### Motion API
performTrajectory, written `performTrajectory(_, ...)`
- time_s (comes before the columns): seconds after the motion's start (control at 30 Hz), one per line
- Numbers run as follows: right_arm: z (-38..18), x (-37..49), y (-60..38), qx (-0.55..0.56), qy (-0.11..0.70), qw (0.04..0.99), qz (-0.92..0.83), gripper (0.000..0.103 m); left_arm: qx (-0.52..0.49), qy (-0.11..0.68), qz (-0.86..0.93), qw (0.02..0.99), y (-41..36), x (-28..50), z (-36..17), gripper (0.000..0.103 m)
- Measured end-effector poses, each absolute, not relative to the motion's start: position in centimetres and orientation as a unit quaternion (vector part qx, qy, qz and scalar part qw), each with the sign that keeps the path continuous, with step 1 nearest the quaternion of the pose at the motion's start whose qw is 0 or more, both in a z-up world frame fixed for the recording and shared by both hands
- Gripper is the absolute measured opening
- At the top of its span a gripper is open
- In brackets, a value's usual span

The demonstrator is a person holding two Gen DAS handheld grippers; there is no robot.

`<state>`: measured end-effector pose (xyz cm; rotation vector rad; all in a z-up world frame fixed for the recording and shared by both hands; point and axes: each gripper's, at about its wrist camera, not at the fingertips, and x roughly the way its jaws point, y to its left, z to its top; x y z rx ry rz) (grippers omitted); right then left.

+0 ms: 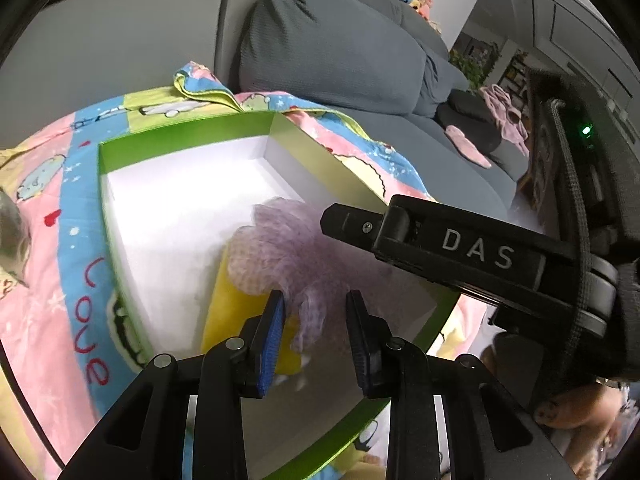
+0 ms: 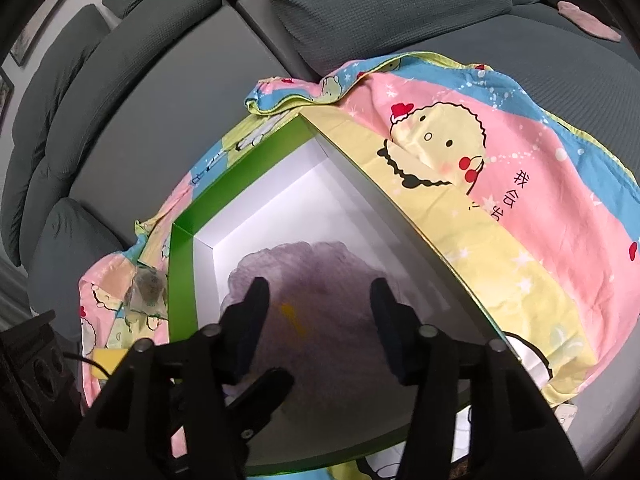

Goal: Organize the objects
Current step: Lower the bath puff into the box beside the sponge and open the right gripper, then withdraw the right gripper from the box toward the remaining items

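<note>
A green box with a white inside [image 1: 184,136] [image 2: 184,248] lies open on a cartoon-print blanket. In it sit a purple mesh bath puff [image 1: 280,248] [image 2: 304,280] and a yellow sponge [image 1: 228,312] under the puff. My left gripper [image 1: 316,304] is open over the box's near corner, its fingers on either side of the puff's trailing edge, not closed on it. My right gripper [image 2: 320,292] is open just above the puff. The right gripper's finger [image 1: 400,232] reaches over the box's right wall in the left wrist view.
The pink, blue and yellow blanket [image 2: 500,160] [image 1: 60,240] covers a grey sofa seat [image 2: 160,120]. Grey cushions [image 1: 328,40] stand behind. A clear wrapped item [image 2: 146,288] lies left of the box. Pink slippers [image 1: 468,144] lie farther along the sofa.
</note>
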<state>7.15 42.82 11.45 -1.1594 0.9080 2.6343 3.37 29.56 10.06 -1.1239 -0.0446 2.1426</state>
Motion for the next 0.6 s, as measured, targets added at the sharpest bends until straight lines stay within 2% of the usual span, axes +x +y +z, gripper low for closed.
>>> performTrajectory(0.1,11.9,7.2,42.6,-0.37,0.299,0.067,0.877,0.064,-0.426,-0.02,0.834,0.35,28.3,3.7,10.9,0.033)
performTrajectory(0.27,13.0,7.5,42.0,-0.333,0.303,0.061,0.891,0.07,-0.401,-0.046,0.847,0.345,24.9,4.1,12.6,0.063)
performTrajectory(0.43,13.6,7.2,40.9,-0.314,0.319,0.036,0.893,0.071,-0.387,-0.075,0.867,0.304,20.0,3.8,13.9,0.066)
performTrajectory(0.6,13.9,6.2,38.7,-0.325,0.297,0.036,0.897,0.073,-0.388,-0.097,0.881,0.252,14.9,4.1,13.6,0.066)
